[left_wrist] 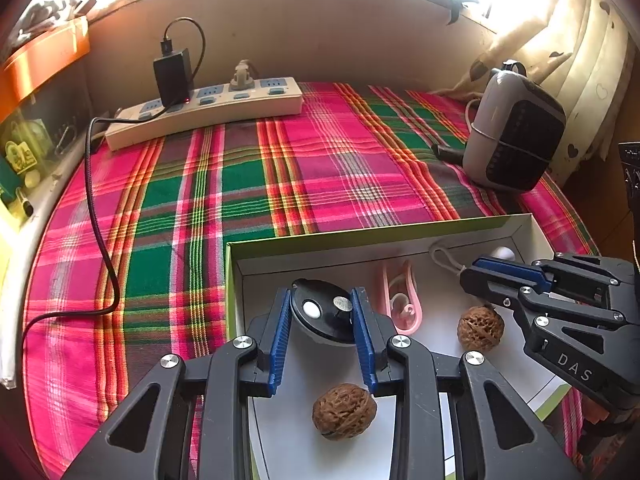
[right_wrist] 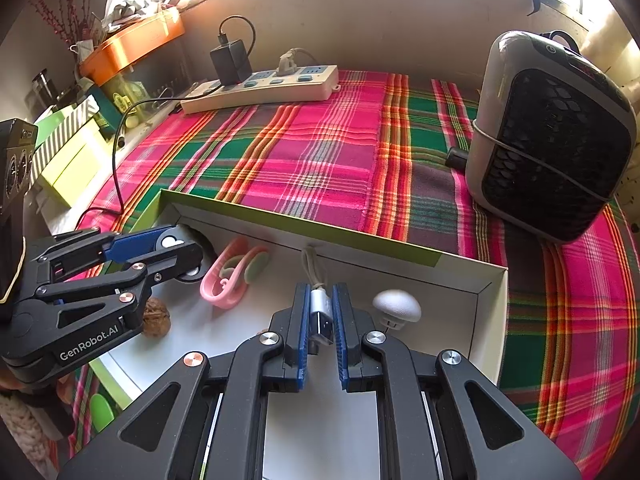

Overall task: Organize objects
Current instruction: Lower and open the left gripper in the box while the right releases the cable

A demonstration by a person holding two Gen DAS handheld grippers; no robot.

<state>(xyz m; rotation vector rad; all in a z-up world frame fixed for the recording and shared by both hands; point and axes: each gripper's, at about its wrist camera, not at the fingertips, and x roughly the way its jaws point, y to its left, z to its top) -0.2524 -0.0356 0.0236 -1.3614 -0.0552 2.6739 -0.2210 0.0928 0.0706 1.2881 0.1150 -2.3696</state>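
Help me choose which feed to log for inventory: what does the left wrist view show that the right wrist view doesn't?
Only the left wrist view shows the second walnut at the near end of the box, and the left hand-held gripper closed on the black round device.

Only the right wrist view shows the metal USB plug clamped in the right hand-held gripper, and the whole white mushroom-shaped piece.

Both show the pink clip, one walnut, the white box, power strip and heater.
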